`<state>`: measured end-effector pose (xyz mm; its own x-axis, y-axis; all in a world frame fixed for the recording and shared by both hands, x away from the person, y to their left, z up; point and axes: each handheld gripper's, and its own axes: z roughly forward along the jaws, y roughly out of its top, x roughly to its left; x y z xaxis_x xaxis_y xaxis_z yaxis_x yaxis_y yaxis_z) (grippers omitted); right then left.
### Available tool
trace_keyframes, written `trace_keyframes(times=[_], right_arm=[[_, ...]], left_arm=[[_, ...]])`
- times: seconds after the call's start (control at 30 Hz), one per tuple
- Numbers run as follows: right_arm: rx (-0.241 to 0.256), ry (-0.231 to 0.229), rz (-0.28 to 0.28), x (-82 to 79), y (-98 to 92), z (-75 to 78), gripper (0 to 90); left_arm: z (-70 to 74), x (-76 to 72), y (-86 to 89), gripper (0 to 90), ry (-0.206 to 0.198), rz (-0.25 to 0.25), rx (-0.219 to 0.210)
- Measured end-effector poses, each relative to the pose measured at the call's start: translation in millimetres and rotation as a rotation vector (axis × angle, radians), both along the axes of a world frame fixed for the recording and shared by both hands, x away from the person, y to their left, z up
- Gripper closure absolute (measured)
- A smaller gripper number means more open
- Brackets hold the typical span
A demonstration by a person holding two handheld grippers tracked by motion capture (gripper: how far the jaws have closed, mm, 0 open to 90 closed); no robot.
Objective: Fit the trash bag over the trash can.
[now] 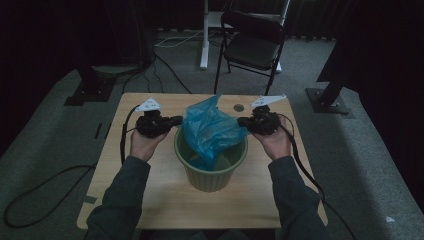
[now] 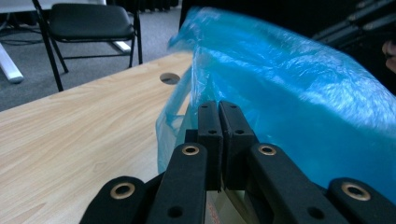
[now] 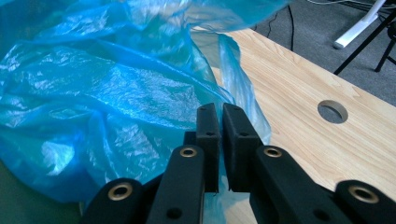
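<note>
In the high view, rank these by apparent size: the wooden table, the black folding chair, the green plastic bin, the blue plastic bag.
1. Light wooden table, clearly largest.
2. Black folding chair, though it stands farther off, so it looks smaller than it is.
3. Green ribbed plastic bin and crumpled blue plastic bag look alike; no ranking.

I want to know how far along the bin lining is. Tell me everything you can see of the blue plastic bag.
The blue plastic bag is thin, crinkled, glossy and see-through. It is bunched up, its lower part hanging inside the green bin and its top rising above the rim toward the far side. The left gripper pinches its left edge and the right gripper its right edge, jaws closed on the film. It is not yet spread open or folded over the rim. The bin stands on the wooden table.
</note>
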<state>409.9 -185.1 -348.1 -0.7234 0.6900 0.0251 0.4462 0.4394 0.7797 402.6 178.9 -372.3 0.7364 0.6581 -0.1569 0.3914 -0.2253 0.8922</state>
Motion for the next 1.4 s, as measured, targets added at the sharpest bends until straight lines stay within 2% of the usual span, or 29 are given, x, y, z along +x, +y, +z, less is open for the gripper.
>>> trace_keyframes(times=[0.33, 0.67, 0.9, 1.13, 1.27, 1.4], right_arm=[[0.040, -0.005, -0.002, -22.2, -19.7, -9.2, 88.4], [0.037, 0.001, 0.023, -43.6, -30.3, -17.7, 89.0], [0.022, 0.040, 0.056, -59.9, -35.3, -32.9, 88.6], [0.032, 0.062, 0.095, -67.5, -29.5, -40.4, 88.2], [0.038, 0.066, 0.084, -65.4, -27.3, -42.4, 88.3], [0.033, 0.056, 0.067, -61.0, -23.1, -43.9, 88.3]], left_arm=[[-13.6, -19.8, 14.2, 88.4, -0.008, 0.014, 0.002], [-26.1, -41.2, 25.9, 88.5, 0.008, 0.005, -0.014], [-32.9, -58.0, 26.8, 88.7, 0.021, -0.026, 0.013], [-35.4, -73.9, 24.2, 88.7, 0.010, -0.035, 0.029], [-36.5, -72.7, 23.5, 88.8, 0.011, -0.032, 0.026], [-38.9, -69.2, 16.7, 88.5, 0.013, -0.023, 0.048]])
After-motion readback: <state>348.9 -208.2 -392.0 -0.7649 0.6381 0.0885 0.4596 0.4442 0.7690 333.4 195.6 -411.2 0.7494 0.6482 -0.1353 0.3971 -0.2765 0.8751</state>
